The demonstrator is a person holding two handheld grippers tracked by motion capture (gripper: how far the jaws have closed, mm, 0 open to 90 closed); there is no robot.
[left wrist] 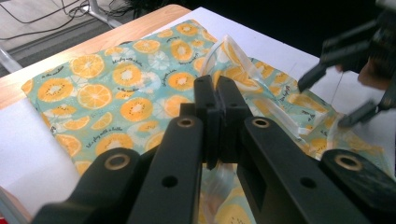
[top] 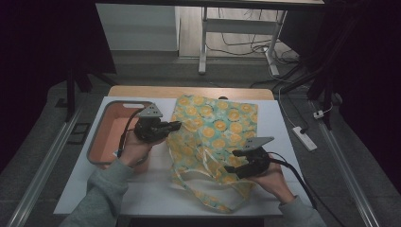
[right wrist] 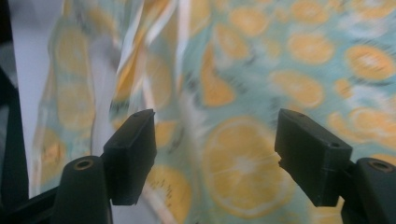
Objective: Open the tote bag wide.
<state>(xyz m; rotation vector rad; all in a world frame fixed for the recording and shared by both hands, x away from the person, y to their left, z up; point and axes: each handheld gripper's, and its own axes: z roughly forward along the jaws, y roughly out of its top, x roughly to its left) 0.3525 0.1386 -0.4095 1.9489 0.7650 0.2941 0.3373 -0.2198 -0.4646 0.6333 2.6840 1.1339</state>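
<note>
A teal cloth bag point(top: 215, 125) printed with orange slices lies flat on the white table, its handles point(top: 208, 191) trailing toward the front edge. My left gripper point(top: 176, 125) sits at the bag's left edge, jaws pressed together; in the left gripper view point(left wrist: 217, 93) they hover over the bag point(left wrist: 116, 88), and I cannot tell whether cloth is pinched. My right gripper point(top: 231, 161) is over the bag's front right part with its jaws wide apart. In the right gripper view point(right wrist: 215, 158) the blurred fabric point(right wrist: 243, 70) lies beyond the fingers, nothing between them. The left gripper view also shows the right gripper point(left wrist: 327, 100), open.
A salmon bin with a grey rim point(top: 97, 142) stands at the table's left, under my left forearm. White tabletop point(top: 156, 191) lies bare at the front; a wooden strip point(top: 142, 91) runs along the back. A power strip point(top: 305, 138) lies on the floor to the right.
</note>
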